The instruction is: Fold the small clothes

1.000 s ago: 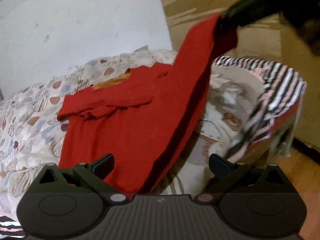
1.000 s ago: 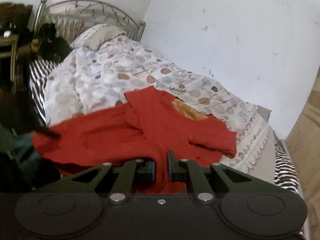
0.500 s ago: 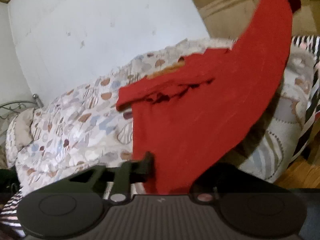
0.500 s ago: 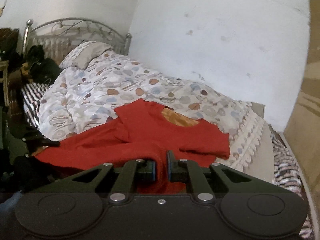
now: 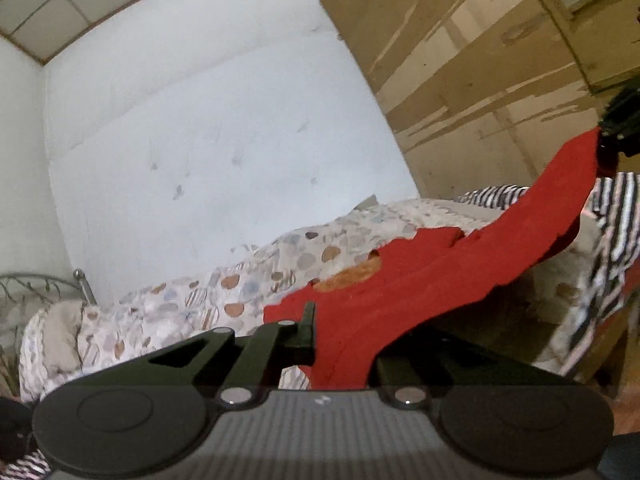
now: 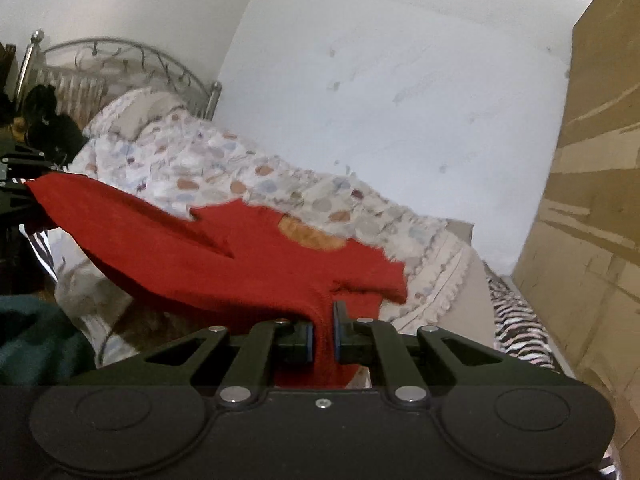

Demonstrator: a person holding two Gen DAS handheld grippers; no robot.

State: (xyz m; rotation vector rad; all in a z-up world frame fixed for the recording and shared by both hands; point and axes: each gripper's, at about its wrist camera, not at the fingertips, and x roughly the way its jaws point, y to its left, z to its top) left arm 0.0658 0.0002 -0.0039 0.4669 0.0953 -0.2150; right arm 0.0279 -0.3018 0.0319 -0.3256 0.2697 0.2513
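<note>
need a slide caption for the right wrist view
Right gripper shut on a red top, lifting its hem off the patterned quilt while the left gripper holds the other corner.

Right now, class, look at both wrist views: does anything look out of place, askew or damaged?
The red shirt hangs askew, its hem held up by the left gripper and right gripper while its sleeves and collar stay bunched on the patterned duvet. The brown wardrobe shows peeling, scuffed veneer. Nothing spilled.
</note>
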